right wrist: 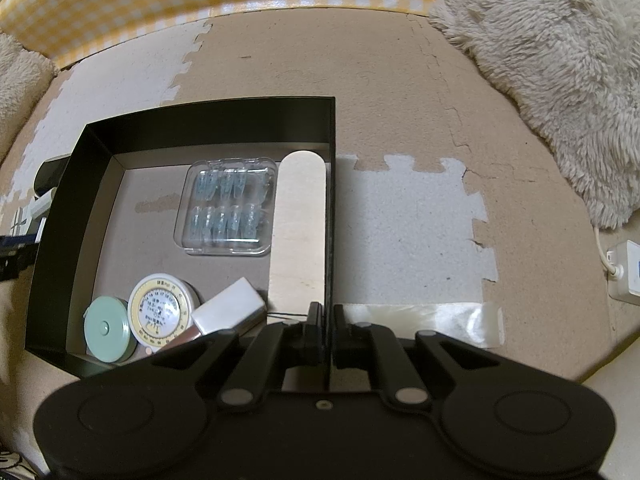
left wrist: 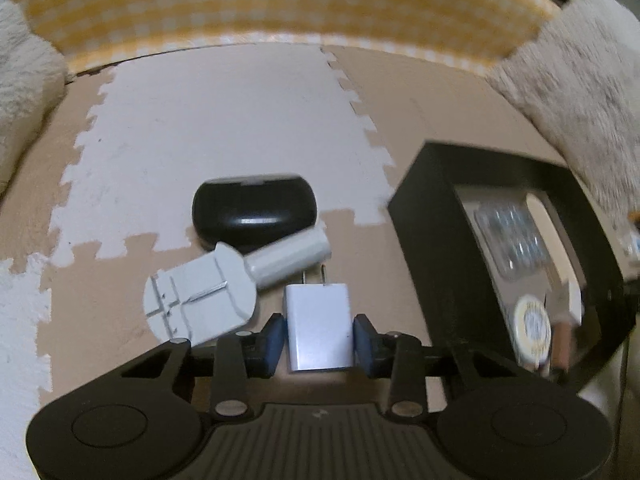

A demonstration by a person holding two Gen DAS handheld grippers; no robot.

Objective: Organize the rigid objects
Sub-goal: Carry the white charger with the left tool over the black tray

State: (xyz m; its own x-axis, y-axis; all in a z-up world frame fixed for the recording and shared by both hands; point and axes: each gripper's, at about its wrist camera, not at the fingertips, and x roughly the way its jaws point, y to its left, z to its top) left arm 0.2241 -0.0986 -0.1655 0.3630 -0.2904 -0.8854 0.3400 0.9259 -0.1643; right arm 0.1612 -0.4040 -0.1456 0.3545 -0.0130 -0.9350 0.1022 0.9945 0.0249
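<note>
My left gripper is shut on a white USB charger plug with its prongs pointing away. Just beyond it lie a grey-white flat tool with a cylindrical handle and a black oval case on the foam mat. A black open box stands to the right. My right gripper is shut on the right wall of that black box. Inside the box lie a clear plastic case of blue pieces, a wooden stick, a white block, a round dial and a green round tape measure.
A yellow checked wall bounds the far side. Fluffy beige rugs lie at the right and the left. A strip of clear tape lies on the mat, and a white power adapter with a cord sits at the far right.
</note>
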